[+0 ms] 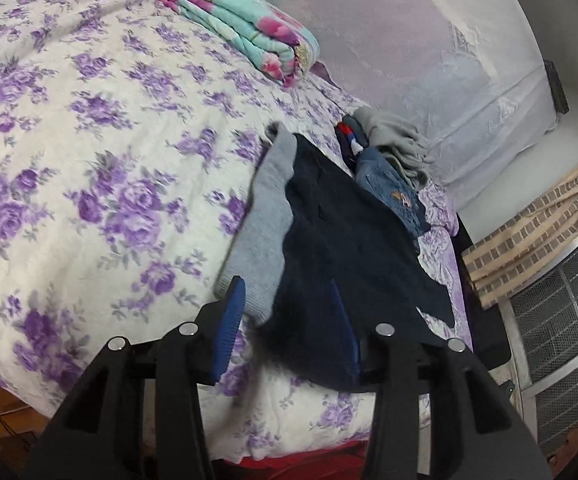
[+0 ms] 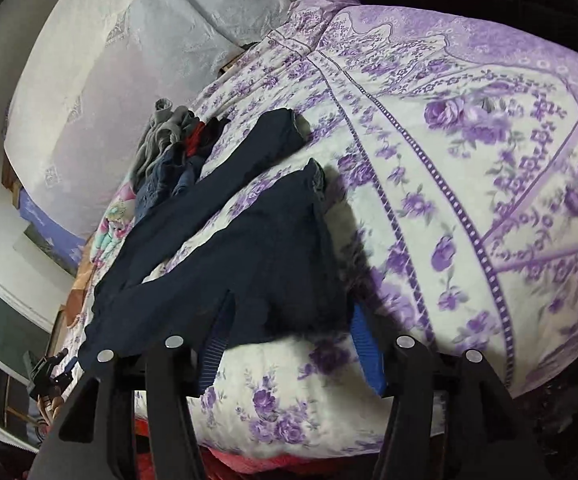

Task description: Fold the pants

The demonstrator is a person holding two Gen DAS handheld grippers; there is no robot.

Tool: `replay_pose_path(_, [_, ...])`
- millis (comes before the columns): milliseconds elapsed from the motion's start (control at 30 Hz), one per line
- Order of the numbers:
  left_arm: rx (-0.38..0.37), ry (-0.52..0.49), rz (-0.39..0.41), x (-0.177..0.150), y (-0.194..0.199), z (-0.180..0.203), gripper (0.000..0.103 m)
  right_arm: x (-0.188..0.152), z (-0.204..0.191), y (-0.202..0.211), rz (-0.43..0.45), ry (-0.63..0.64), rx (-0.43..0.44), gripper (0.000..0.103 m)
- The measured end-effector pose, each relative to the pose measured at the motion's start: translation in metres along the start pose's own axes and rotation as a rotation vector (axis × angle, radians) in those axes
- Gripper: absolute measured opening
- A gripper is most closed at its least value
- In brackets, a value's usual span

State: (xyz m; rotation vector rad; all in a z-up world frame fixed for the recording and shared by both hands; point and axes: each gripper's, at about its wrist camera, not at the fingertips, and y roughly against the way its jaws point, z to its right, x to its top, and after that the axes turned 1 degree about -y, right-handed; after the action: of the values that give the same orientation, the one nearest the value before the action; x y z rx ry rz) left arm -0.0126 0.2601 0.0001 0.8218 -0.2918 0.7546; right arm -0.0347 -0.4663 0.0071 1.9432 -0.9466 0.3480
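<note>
Your left gripper (image 1: 289, 320): dark pants (image 1: 341, 248) cover the right pad's lower part — pad contact can't be told. Your right gripper (image 2: 289, 332): pant fabric hides both fingertips. Pants' waist end (image 1: 309, 344) blurred. Clothes pile (image 2: 169, 148) too tangled to sort — the bed (image 2: 449, 160) runs past every frame edge.

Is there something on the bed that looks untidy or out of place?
Yes. The navy pants lie unfolded, legs spread in a V. Beside them, loose clothes sit in a rumpled heap near the wall, unlike the neatly folded blanket.
</note>
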Motion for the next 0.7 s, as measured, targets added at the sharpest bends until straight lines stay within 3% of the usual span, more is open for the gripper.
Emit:
replay_pose_path(67, [-0.008,-0.023,-0.011,-0.004,-0.007,0.007,0.041,-0.004,0.006,0.003,0.020,-0.033,0.029,0.053])
replay_pose_path(100, [-0.016,-0.033,-0.020,-0.007,-0.011,0.009,0.042,-0.005,0.009,0.003,0.031,-0.047,0.030,0.033])
replay_pose_path(133, [-0.006,-0.049,-0.035,-0.010,-0.019,0.012,0.043,-0.006,0.011,0.002,0.035,-0.060,0.017,0.020])
replay_pose_path(167, [0.016,-0.062,-0.040,-0.011,-0.024,0.013,0.044,-0.005,0.012,-0.001,0.033,-0.071,0.027,0.015])
replay_pose_path(233, [0.057,-0.075,-0.053,-0.012,-0.035,0.012,0.043,-0.003,0.006,0.006,0.067,-0.062,0.035,0.014])
replay_pose_path(333, [0.039,-0.034,-0.062,-0.008,-0.032,0.006,0.040,0.005,-0.001,0.030,0.101,-0.021,0.042,0.014])
replay_pose_path(433, [0.039,-0.010,-0.056,-0.005,-0.023,-0.002,0.038,0.002,0.006,0.026,-0.015,0.042,-0.084,0.019])
replay_pose_path(467, [0.047,-0.005,-0.047,-0.004,-0.020,-0.004,0.038,-0.004,0.013,0.019,-0.052,0.050,-0.161,0.019])
replay_pose_path(533, [0.065,-0.009,0.003,0.001,-0.005,-0.001,0.038,-0.003,0.018,0.027,-0.021,0.005,-0.122,0.026])
replay_pose_path(600, [0.051,-0.029,0.039,0.008,0.007,0.008,0.039,0.006,0.012,0.056,0.144,-0.029,-0.165,0.040])
replay_pose_path(667, [0.037,-0.085,0.040,0.023,0.008,0.030,0.044,0.020,-0.010,0.067,0.247,0.033,-0.203,0.040])
replay_pose_path(700, [0.035,-0.107,0.029,0.030,0.002,0.041,0.049,0.029,-0.025,0.060,0.229,0.071,-0.163,0.040])
